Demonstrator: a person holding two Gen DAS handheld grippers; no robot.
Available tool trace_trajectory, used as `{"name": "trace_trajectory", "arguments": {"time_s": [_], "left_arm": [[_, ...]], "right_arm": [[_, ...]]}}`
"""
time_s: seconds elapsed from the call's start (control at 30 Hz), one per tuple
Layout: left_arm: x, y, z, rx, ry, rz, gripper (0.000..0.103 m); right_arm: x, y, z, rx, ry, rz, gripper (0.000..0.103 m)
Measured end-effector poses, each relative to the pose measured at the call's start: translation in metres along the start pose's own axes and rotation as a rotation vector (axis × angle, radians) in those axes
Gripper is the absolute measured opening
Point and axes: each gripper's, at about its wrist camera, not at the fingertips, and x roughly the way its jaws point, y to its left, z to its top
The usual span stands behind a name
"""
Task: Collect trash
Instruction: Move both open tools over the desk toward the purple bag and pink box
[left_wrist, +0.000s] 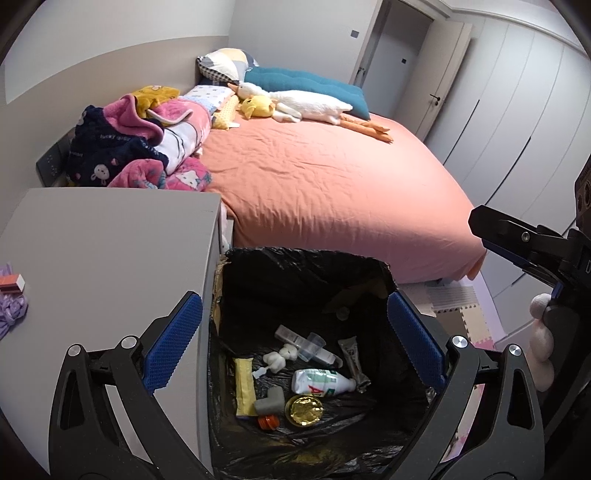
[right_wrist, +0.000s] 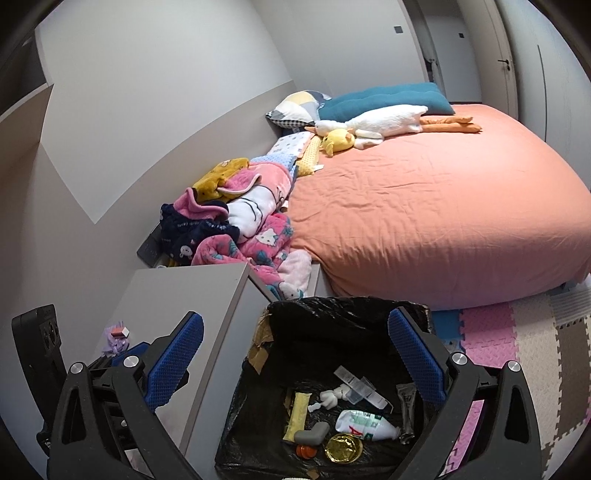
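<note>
Both blue-padded grippers, left and right, hang empty, jaws wide, above the black-lined cardboard bin; next, they should lift clear without snagging its liner.

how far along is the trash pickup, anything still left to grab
Done: the black-lined bin already holds a white bottle, gold lid, yellow wrapper and grey corner piece. In hand: nothing; the left gripper and right gripper are open and empty above it. Possibly left: a small box and purple item on the grey cabinet.
</note>
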Motion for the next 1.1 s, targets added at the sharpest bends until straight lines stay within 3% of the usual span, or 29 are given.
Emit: {"name": "trace_trajectory", "arguments": {"time_s": [0.47, 1.1], "left_arm": [[-0.019, 0.038, -0.007, -0.074, -0.027, 0.075, 0.096], [-0.058, 0.124, -0.041, -0.249, -0.047, 0.240, 0.096]], "right_arm": [[0.026, 0.042, -0.001, -0.073, 0.045, 0.069, 0.100], [0.071, 0.127, -0.015, -0.214, 0.114, 0.175, 0.100]]}}
